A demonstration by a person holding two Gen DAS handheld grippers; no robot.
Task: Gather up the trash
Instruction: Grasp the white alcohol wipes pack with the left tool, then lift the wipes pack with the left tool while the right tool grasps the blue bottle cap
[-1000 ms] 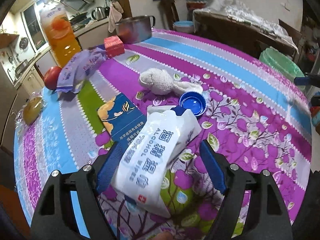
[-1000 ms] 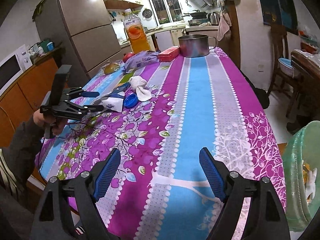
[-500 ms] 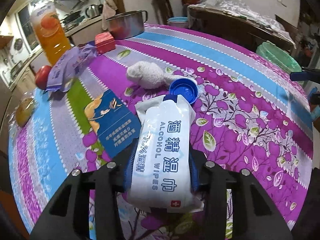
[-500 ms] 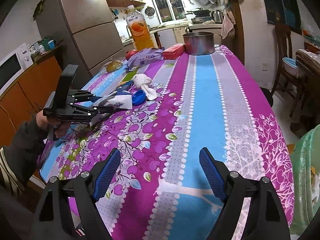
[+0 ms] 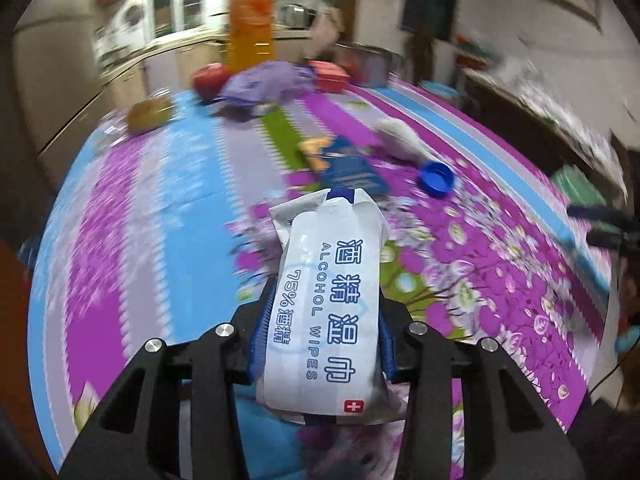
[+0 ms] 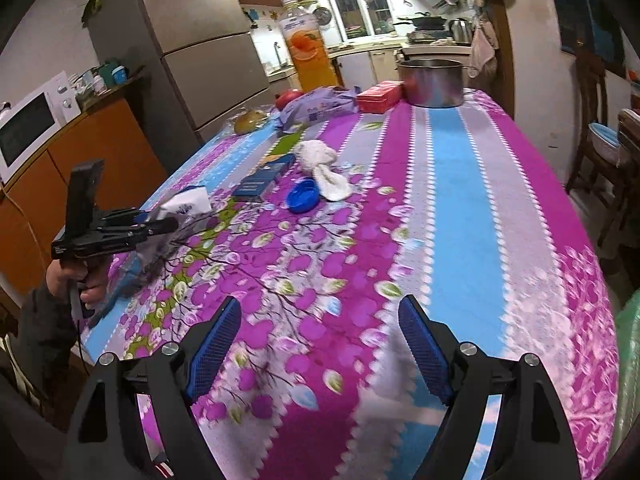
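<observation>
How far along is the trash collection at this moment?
Early. Nothing visibly binned yet. In hand: the left hand-held gripper is shut on the alcohol wipes packet, lifted off the table. Left: the blue cap, white crumpled cloth and blue carton lie on the tablecloth. The right hand-held gripper is open and empty.

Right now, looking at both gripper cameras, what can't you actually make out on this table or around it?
- Left wrist view: motion blur smears the far table; the purple plastic bag print and dark blue flat packet text are unreadable.
- Left wrist view: the left gripper covers the lower end of the white alcohol wipes pack.
- Right wrist view: the green plastic bin is cut off by the right edge; its contents are hidden.
- Right wrist view: the steel pot interior is out of sight.
</observation>
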